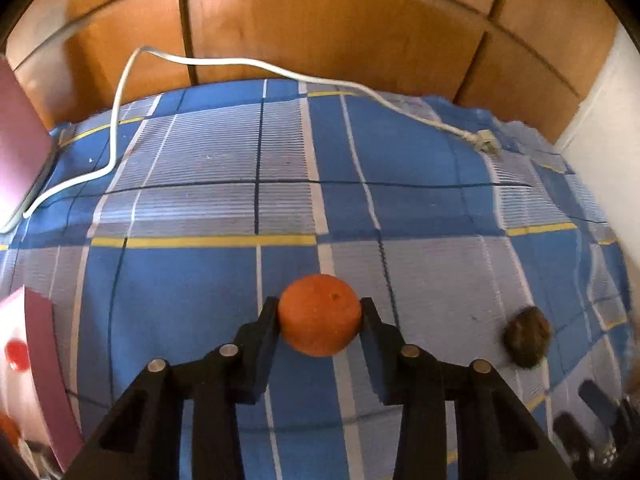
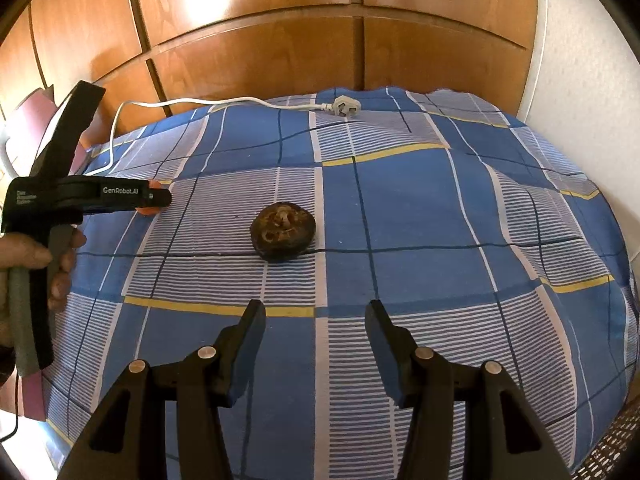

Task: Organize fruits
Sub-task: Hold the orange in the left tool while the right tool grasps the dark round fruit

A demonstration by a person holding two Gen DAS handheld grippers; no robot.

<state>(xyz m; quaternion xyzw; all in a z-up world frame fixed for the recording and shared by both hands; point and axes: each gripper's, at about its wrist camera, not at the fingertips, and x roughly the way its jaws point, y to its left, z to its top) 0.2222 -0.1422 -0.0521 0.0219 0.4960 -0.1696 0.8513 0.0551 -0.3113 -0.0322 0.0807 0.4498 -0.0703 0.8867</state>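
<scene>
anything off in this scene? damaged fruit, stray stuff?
Yes. The dark brown fruit on the checked bedsheet looks shrivelled and rotten, its top caved in. A white power cord with its plug lies loose across the far edge. The orange in the left gripper looks sound.

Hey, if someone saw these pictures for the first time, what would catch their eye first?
Probably the bright orange, gripped between the left gripper fingers low on the blue checked bedsheet. Next, the dark brown shrivelled fruit lying alone mid-sheet ahead of the open right gripper, and the white power cord trailing across the far edge.
</scene>
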